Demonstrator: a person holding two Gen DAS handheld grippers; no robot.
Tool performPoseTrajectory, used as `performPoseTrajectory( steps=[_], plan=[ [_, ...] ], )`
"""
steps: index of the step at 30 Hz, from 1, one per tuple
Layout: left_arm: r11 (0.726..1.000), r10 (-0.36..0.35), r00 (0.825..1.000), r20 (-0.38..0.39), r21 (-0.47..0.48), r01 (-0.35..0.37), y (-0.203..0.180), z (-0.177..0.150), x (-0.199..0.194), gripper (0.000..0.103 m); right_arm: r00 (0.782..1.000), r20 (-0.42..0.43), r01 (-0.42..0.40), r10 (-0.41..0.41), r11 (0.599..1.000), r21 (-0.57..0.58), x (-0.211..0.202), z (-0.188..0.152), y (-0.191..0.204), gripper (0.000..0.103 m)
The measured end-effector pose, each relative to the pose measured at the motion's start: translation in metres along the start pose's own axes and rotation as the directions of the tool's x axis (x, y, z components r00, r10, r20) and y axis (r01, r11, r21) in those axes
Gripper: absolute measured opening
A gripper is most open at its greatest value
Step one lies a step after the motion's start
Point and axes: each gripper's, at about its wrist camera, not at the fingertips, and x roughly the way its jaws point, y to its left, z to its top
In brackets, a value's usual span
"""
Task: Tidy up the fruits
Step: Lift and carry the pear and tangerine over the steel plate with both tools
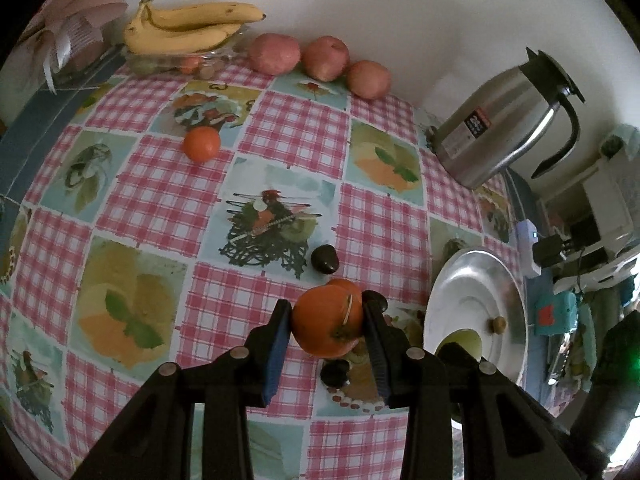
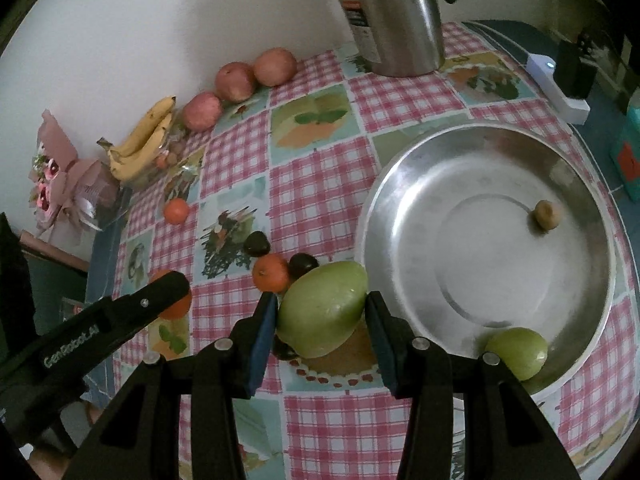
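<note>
Between the pads of my left hand-held gripper [image 1: 327, 330] sits an orange tangerine [image 1: 326, 320], clamped on both sides and clear of the table [image 1: 160, 200]. My right hand-held gripper [image 2: 322, 322] is closed on a large green fruit [image 2: 324, 308] in the same way, pads pressing its two flanks. From the right wrist view, my left hand-held gripper shows at the lower left, its black finger crossing the tangerine it carries.

Just beyond the green fruit, on the checked cloth: a second tangerine [image 2: 271, 278], with one dark fruit [image 2: 303, 264] touching it on the right and another dark fruit [image 2: 256, 243] just behind it. A third dark fruit [image 2: 285, 350] lies under the green fruit, mostly hidden.

Right of the grippers stands a metal plate [image 2: 400, 184]. It holds a small green fruit [image 2: 516, 352] at its near rim and a small brown fruit [image 2: 547, 215] toward its far side.

Further out, mid-table, a lone tangerine [image 1: 201, 143] lies well apart from the rest.

At the far edge, against the wall: a bunch of bananas [image 1: 188, 28] on a clear tray with small fruits under it, then three red apples [image 1: 324, 58] in a row, close together. A steel jug [image 1: 508, 120] stands at the far right corner. Pink wrapped flowers [image 2: 60, 176] sit left of the bananas.
</note>
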Motion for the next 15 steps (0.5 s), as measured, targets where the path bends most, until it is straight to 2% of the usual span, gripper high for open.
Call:
performPoseTrajectory(
  steps=[9, 15],
  plan=[
    [0.995, -0.008, 1.000, -0.030, 0.096, 0.011, -0.039, -0.010, 0.014, 0.039, 0.997, 0.020, 0.077, -0.080, 0.990, 0.115, -0.004, 0.008, -0.049, 0.047],
    [0.983, -0.034, 0.998, -0.051, 0.179, 0.043, -0.072, -0.022, 0.024, 0.039, 0.989, 0.041, 0.132, -0.142, 0.974, 0.186, -0.014, 0.013, -0.081, 0.047]
  ],
)
